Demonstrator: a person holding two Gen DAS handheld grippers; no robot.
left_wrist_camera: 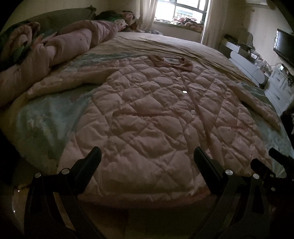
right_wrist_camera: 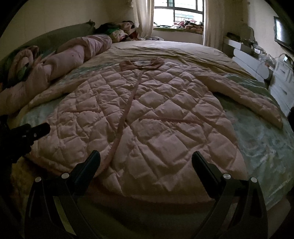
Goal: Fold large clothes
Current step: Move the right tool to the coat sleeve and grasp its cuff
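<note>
A large pink quilted coat point(left_wrist_camera: 147, 114) point(right_wrist_camera: 143, 117) lies flat on the bed, front up, collar toward the window, both sleeves spread sideways. Its hem reaches the near edge of the bed. My left gripper point(left_wrist_camera: 147, 156) hovers open just above the hem on the coat's left half, holding nothing. Over the right half of the hem my right gripper point(right_wrist_camera: 146, 158) also stands open and empty. The right gripper point(left_wrist_camera: 270, 161) shows at the right edge of the left wrist view, and the left gripper point(right_wrist_camera: 31, 134) at the left edge of the right wrist view.
A rolled pink duvet point(left_wrist_camera: 60, 47) and pillows lie along the bed's left side. The bed sheet point(right_wrist_camera: 257, 136) is pale green and beige. White drawers point(left_wrist_camera: 281, 88) and a wall TV point(left_wrist_camera: 284, 46) stand at the right. A curtained window point(right_wrist_camera: 178, 12) is at the far end.
</note>
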